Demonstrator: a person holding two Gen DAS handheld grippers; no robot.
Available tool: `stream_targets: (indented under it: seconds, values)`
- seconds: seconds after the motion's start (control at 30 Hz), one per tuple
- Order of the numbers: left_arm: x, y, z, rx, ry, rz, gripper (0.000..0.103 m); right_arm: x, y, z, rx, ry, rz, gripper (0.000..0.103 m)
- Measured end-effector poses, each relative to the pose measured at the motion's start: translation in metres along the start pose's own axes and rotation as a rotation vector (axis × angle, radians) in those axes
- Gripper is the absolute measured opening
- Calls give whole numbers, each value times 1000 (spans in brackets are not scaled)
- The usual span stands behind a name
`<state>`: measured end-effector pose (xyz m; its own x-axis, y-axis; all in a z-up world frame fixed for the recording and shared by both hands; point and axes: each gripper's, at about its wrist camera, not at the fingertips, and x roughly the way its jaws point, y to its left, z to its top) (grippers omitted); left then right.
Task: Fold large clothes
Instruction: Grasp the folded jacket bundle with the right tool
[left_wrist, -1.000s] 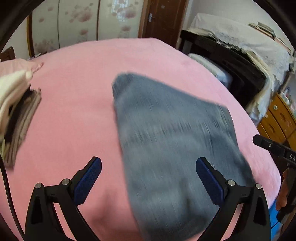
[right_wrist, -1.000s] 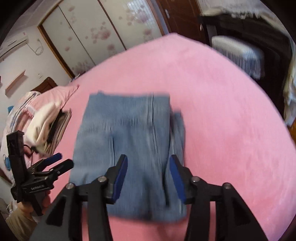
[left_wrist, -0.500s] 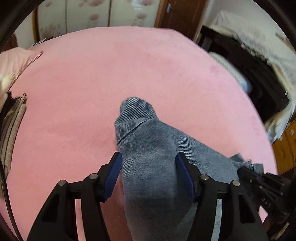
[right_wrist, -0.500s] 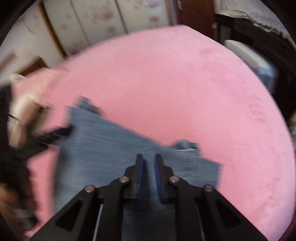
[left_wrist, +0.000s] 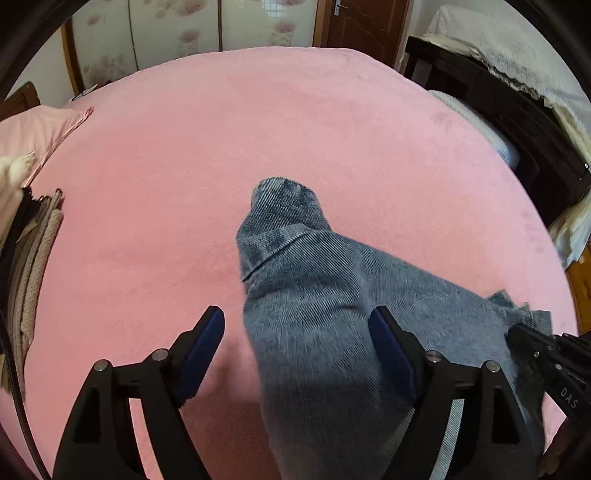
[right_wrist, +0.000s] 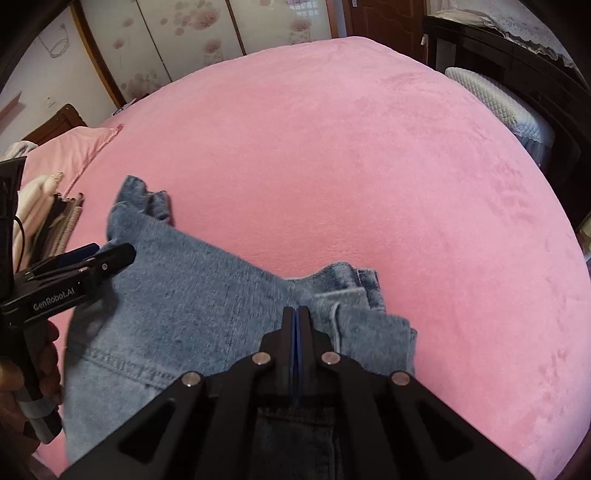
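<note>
A folded pair of blue denim jeans (left_wrist: 325, 306) lies on the pink bed (left_wrist: 258, 140). In the left wrist view my left gripper (left_wrist: 297, 345) is open, its fingers astride the jeans' left edge, one pad on each side of the fold. In the right wrist view the jeans (right_wrist: 192, 295) spread across the lower left. My right gripper (right_wrist: 296, 321) is shut on the jeans' right edge near a bunched corner. The left gripper also shows in the right wrist view (right_wrist: 107, 258), and the right gripper in the left wrist view (left_wrist: 517, 334).
A stack of folded clothes (left_wrist: 26, 258) sits at the bed's left edge, also in the right wrist view (right_wrist: 48, 214). A pink pillow (left_wrist: 33, 133) lies at the back left. Dark furniture (left_wrist: 517, 122) and a padded stool (right_wrist: 498, 103) stand right of the bed.
The right gripper closed fully onto the jeans' right edge. The left gripper came down over the left edge, narrowed, and has opened slightly wider since half a second ago.
</note>
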<state>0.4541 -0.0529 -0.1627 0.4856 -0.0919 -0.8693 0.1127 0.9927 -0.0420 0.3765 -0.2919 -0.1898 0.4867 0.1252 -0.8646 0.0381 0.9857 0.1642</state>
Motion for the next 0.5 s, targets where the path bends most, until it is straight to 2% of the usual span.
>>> stream_targets:
  seconds: [0.07, 0.17, 0.23, 0.27, 0.33, 0.4, 0.43, 0.47, 0.5]
  values:
    - [-19, 0, -4, 3, 2, -4, 80, -15, 2, -2, 11, 3, 5, 4]
    - [-54, -2, -14, 35, -7, 8, 83, -46, 4, -6, -1, -26, 14, 12]
    - [-78, -8, -20, 68, -25, 34, 90, -68, 6, -11, -8, -57, 16, 29]
    - [-88, -9, -23, 79, -41, 33, 90, -80, 6, -14, -7, -75, 26, 33]
    - [-115, -12, -30, 93, -87, 3, 91, -100, 4, -21, 5, -104, 45, 44]
    - [-133, -11, -39, 82, -107, -29, 97, -119, 0, -27, 24, -126, 83, 46]
    - [-141, -10, -42, 76, -111, -49, 102, -125, -2, -31, 30, -129, 95, 51]
    - [-147, -10, -48, 72, -114, -64, 102, -131, -4, -34, 37, -129, 107, 56]
    - [-153, -11, -53, 72, -115, -81, 102, -136, -7, -37, 43, -133, 116, 65]
